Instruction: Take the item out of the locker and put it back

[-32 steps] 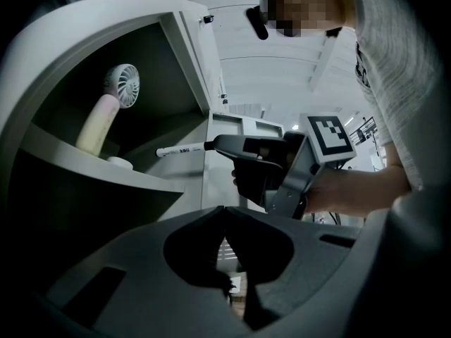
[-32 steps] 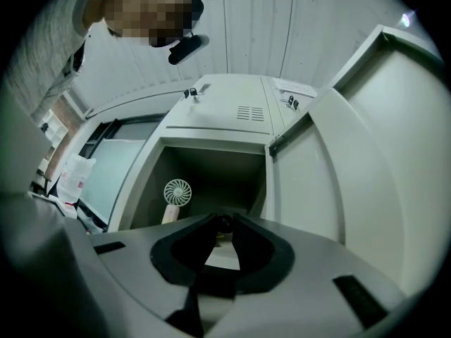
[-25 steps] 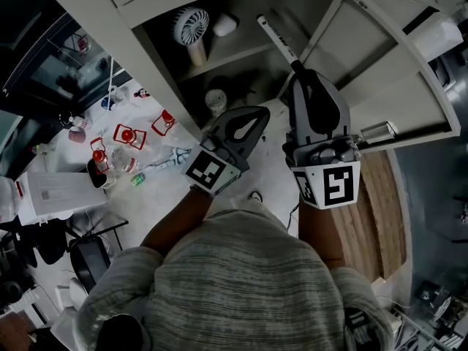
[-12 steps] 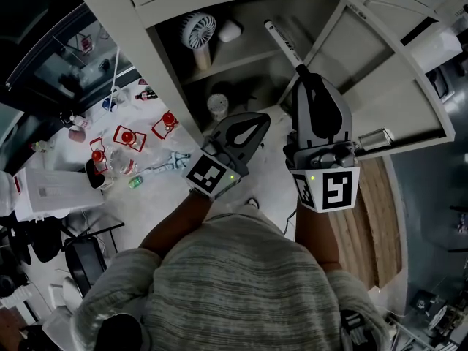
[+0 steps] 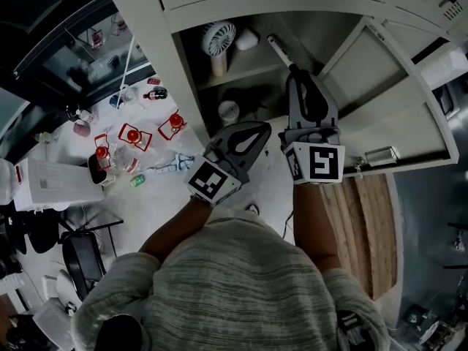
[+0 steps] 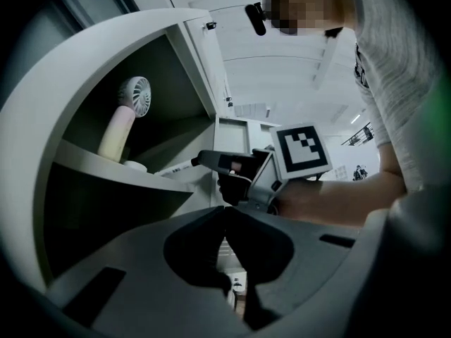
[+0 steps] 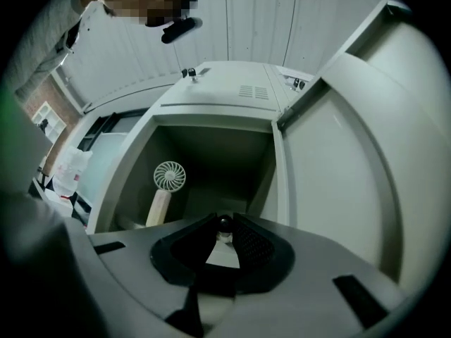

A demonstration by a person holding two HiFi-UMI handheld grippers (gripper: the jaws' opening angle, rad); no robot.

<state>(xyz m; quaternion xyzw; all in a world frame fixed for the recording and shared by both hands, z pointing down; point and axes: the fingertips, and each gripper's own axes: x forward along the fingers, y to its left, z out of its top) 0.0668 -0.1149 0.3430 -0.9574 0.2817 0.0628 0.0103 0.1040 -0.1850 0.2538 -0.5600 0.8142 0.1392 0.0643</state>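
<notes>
Just then the right tool (image 5: 295,70) was squeezed nearly shut on a pen (image 5: 279,51). The pen poked into the top part of the open locker (image 5: 157,50), to the right of a little fan (image 5: 218,39) on the shelf (image 5: 248,61). It had not been let go, so I think putting it back was the job left. The left tool (image 5: 263,126) was closed and held nothing, near the locker's lower part. The door (image 5: 395,101) hung open on the right. Bottles (image 5: 133,134) with red tops sat on a white surface (image 5: 157,189) to the left. The floor (image 5: 365,218) on the right was wood.
</notes>
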